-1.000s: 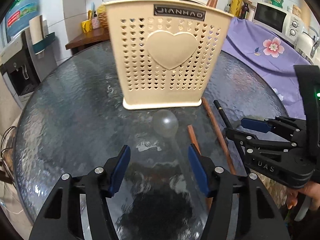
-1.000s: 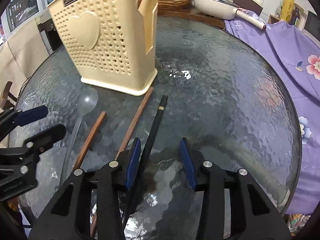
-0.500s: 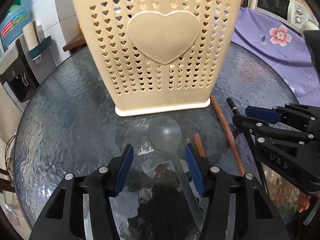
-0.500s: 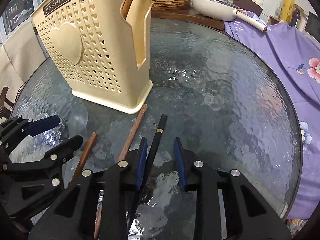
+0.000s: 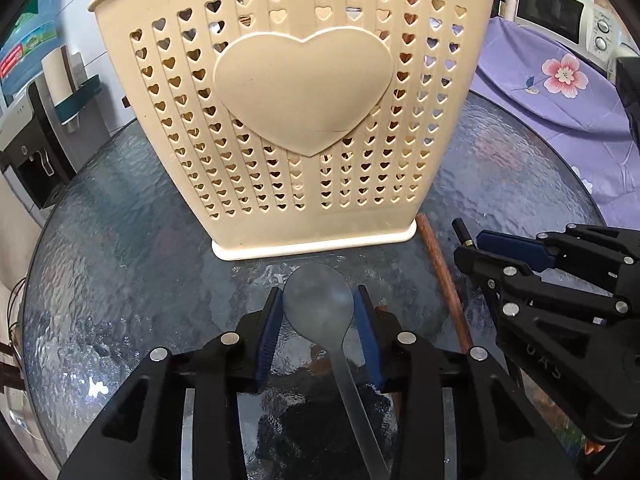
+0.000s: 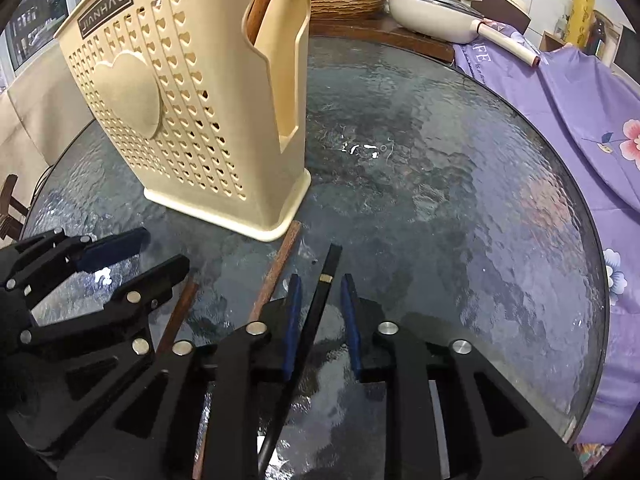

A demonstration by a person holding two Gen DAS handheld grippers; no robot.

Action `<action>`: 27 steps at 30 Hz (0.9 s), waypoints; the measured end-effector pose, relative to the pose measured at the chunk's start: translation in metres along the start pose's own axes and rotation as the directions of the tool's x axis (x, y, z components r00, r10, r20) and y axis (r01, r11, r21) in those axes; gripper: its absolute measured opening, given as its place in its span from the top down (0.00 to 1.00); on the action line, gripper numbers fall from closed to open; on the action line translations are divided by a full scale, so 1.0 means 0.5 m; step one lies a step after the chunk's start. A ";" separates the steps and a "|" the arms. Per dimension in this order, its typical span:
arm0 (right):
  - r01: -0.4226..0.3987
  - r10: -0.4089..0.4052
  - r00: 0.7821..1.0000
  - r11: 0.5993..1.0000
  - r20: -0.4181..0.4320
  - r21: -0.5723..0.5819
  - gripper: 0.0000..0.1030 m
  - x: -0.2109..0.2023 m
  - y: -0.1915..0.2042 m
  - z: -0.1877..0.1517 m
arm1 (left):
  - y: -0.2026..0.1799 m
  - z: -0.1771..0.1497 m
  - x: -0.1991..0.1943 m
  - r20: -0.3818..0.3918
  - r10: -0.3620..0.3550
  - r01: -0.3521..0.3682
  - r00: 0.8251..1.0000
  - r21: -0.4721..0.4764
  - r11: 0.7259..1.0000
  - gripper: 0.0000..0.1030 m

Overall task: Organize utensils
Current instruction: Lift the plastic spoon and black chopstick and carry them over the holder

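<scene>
The left gripper is closing; its blue pads flank the bowl of a translucent plastic spoon, touching or nearly touching its rim. The spoon lies flat, handle running toward the near edge of the table. The right gripper is also closing, with a slim black chopstick between its pads and a visible gap on each side. Two brown wooden chopsticks lie just left of it. A cream plastic holder, perforated with hearts, stands upright just beyond. The round table is textured dark glass.
</scene>
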State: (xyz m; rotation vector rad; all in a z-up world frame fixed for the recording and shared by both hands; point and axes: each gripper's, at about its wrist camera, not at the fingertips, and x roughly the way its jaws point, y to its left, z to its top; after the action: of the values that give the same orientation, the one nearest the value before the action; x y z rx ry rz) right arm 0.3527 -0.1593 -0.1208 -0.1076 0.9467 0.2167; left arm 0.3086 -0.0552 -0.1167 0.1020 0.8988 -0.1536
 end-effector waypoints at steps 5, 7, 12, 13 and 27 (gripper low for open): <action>-0.025 0.025 1.000 0.999 0.005 0.034 0.89 0.003 -0.017 0.004 | 0.001 -0.006 -0.006 0.009 -0.017 0.017 1.000 -0.012 1.000 0.66; -0.048 0.048 0.999 0.998 0.009 0.051 0.90 0.002 -0.024 0.002 | 0.004 -0.012 -0.013 0.023 -0.037 0.037 0.999 -0.022 0.999 0.66; -0.137 0.135 0.990 0.985 0.032 0.106 0.92 -0.005 -0.041 -0.009 | 0.027 -0.014 -0.054 0.086 -0.101 0.107 0.991 -0.068 0.992 0.66; -0.151 0.147 0.988 0.982 0.045 0.112 0.92 -0.012 -0.045 -0.011 | 0.034 -0.016 -0.066 0.100 -0.113 0.121 0.989 -0.077 0.990 0.66; -0.285 0.245 0.918 0.954 0.310 0.089 0.92 -0.218 -0.071 -0.015 | 0.094 -0.037 -0.249 0.324 -0.216 0.272 0.921 -0.140 0.952 0.66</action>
State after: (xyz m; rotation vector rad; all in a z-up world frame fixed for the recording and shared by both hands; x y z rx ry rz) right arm 0.2934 -0.2099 -0.0367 0.1750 0.6702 0.4091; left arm 0.2265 0.0053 -0.0291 -0.2035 0.6090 -0.3115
